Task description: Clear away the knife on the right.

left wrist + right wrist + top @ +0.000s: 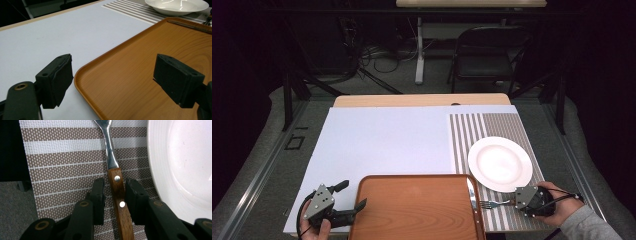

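A fork [489, 203] with a wooden handle lies flat on the striped placemat [492, 125], tines toward the brown tray [412, 210]. My right gripper [512, 202] straddles its handle. In the right gripper view the fork [111, 152] runs up between the jaws of this gripper [115, 182]; the right pad [135, 195] touches the wood and a thin strip of mat shows beside the left pad. My left gripper [353, 195] is open wide at the tray's near left corner, one jaw over the tray [140, 50] and one over the white table cover, this gripper [112, 75] holding nothing.
A white plate [499, 164] sits on the placemat just beyond the fork, close to my right jaw [182, 157]. A knife [471, 194] lies along the tray's right edge. The white cover [382, 140] spreads across the table's left and middle. A chair stands beyond the table.
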The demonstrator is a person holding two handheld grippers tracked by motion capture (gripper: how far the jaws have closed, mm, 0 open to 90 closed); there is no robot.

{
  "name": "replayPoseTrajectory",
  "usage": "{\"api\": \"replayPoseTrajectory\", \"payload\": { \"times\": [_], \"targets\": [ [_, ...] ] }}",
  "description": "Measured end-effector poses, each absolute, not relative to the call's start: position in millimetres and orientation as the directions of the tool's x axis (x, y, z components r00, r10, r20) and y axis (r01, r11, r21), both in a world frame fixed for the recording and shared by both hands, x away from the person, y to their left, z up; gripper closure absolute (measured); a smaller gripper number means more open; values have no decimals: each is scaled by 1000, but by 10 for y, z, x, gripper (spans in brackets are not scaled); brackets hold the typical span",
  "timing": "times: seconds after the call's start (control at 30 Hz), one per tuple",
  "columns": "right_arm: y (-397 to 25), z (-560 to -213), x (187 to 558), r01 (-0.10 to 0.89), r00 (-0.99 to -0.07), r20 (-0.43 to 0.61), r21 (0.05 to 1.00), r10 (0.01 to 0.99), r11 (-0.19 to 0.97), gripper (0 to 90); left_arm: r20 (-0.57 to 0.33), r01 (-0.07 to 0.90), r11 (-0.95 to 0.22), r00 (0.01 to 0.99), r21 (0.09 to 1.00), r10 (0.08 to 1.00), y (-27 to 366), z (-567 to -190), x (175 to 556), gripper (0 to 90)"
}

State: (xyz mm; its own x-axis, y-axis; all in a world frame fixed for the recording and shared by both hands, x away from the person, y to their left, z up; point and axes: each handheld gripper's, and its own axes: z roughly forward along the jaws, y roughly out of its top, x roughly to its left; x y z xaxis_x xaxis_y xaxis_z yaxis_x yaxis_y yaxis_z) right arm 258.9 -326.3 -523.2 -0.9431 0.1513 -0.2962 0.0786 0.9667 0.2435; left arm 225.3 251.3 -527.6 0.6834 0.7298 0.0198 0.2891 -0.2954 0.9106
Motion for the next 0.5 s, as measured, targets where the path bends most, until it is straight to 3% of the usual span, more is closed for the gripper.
{"api": "replayPoseTrajectory", "payload": {
  "times": [0.5],
  "targets": [
    [-3217,-5271,2619,35,-943,-317,211,103,977,694,21,288,-296,684,911,729,2510,-5278,2254,159]
  ]
}}
